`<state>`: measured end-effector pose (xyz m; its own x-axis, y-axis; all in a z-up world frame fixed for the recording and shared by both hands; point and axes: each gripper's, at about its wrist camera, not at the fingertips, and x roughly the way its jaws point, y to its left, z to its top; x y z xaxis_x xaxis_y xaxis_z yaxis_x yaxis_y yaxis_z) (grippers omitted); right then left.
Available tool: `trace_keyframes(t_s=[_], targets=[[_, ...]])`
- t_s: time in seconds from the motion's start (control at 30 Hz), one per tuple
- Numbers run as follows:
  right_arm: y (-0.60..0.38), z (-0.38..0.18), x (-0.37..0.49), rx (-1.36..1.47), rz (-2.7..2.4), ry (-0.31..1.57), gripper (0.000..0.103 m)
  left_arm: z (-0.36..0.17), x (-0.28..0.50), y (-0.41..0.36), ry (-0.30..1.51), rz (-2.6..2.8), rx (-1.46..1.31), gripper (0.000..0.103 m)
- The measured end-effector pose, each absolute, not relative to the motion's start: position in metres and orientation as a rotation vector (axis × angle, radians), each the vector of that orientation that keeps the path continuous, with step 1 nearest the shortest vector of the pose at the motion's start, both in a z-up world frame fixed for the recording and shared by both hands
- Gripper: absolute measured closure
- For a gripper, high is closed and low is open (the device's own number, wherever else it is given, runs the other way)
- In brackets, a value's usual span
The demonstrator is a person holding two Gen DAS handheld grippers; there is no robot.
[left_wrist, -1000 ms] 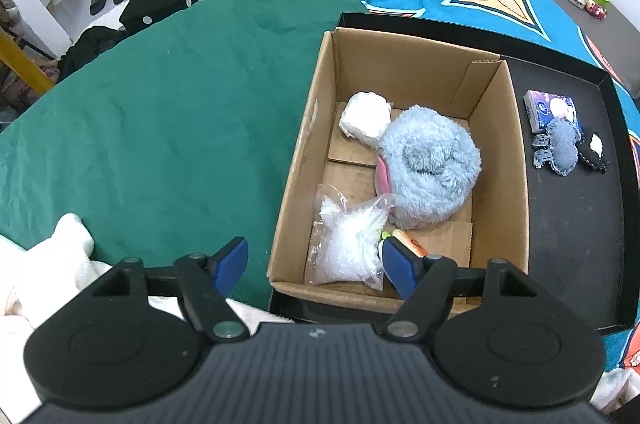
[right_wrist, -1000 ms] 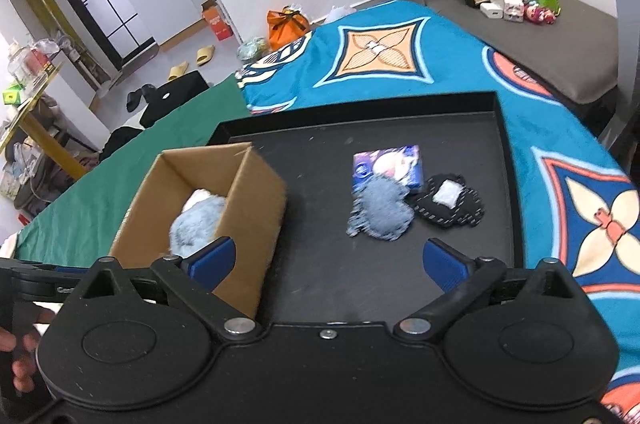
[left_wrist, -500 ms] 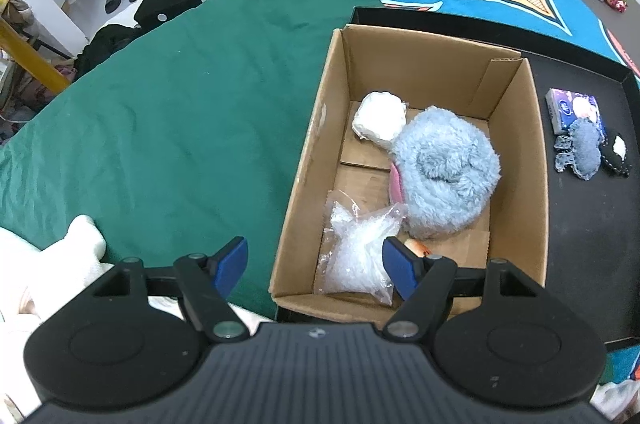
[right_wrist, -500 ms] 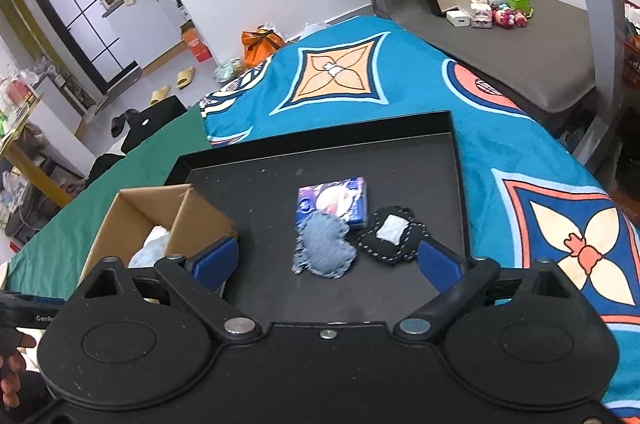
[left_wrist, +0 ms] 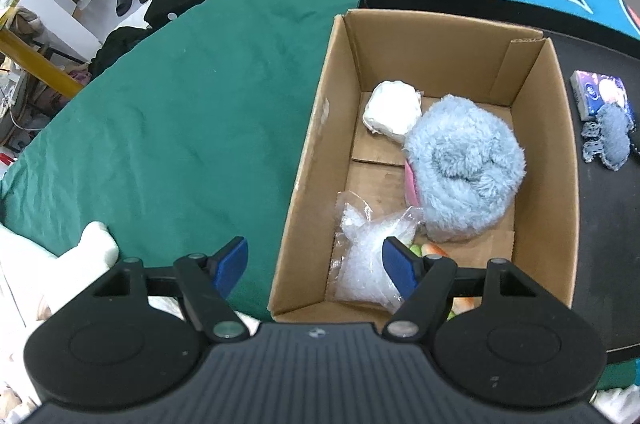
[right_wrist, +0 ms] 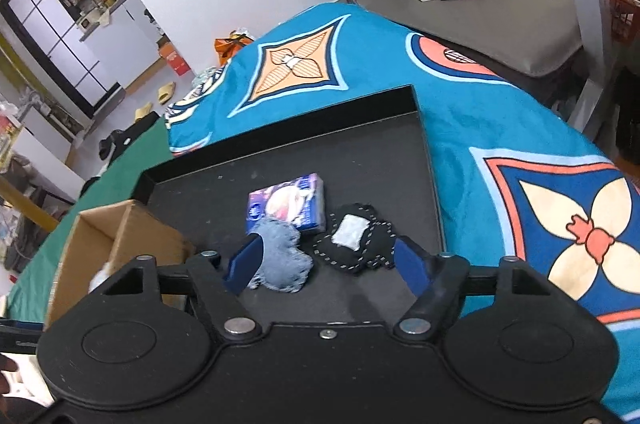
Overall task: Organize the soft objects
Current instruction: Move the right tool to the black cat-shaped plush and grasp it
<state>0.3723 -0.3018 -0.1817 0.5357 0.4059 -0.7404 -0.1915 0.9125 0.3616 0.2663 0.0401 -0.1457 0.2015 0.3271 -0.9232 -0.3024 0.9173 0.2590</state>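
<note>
The cardboard box [left_wrist: 436, 159] sits on the left end of a black tray [right_wrist: 320, 151], at the edge of the green cloth [left_wrist: 192, 111], so that soft things lying on the tray's open right part need only a short carry. Inside the box already lie a white soft pad [left_wrist: 394, 111] at the far side, a fluffy blue plush [left_wrist: 466, 169] in the middle, a clear plastic bag [left_wrist: 370, 264] at the near wall, and something orange and green, partly hidden, beside it.

The left gripper [left_wrist: 316, 266] hovers over the box's near left corner with its jaws spread and nothing between them; one finger hangs over the green cloth, the other over the bag. It looks parked there, perhaps to steady the box.

Three items remain on the tray, touching one another: a denim heart cushion [right_wrist: 282, 260] nearest, a black stitched cushion with a white patch [right_wrist: 354, 242] to its right, and a purple tissue pack [right_wrist: 288, 203] just behind. The right gripper [right_wrist: 324, 266] is aimed down at them, its jaws closing. The denim heart lies by the left finger, the black cushion nearer the right, and neither is pinched yet. Which one it will take is unclear.
</note>
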Motion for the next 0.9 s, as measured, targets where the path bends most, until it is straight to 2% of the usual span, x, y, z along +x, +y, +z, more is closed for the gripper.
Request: trace_keyframes(t_s=[0.13,0.3,0.77,0.83,0.9], targets=[[-0.301,-0.194,0.380,0.239,0.354,0.957,0.042,-0.148,0.269,0.039,1.295,0.453,0.041,0.030],[-0.300,-0.209,0.388,0.221,0.348,0.973,0.047,-0.150,0.273,0.037,1.304,0.468,0.071,0.030],[-0.281,-0.232,0.402,0.120,0.345,0.963,0.048,-0.151,0.278,0.038,1.317,0.472,0.082,0.030],[-0.278,-0.232,0.400,0.084,0.338,0.955,0.061,-0.151,0.277,0.039,1.316,0.472,0.074,0.030],[-0.277,-0.232,0.397,0.046,0.341,0.957,0.069,-0.151,0.276,0.038,1.312,0.471,0.071,0.030]])
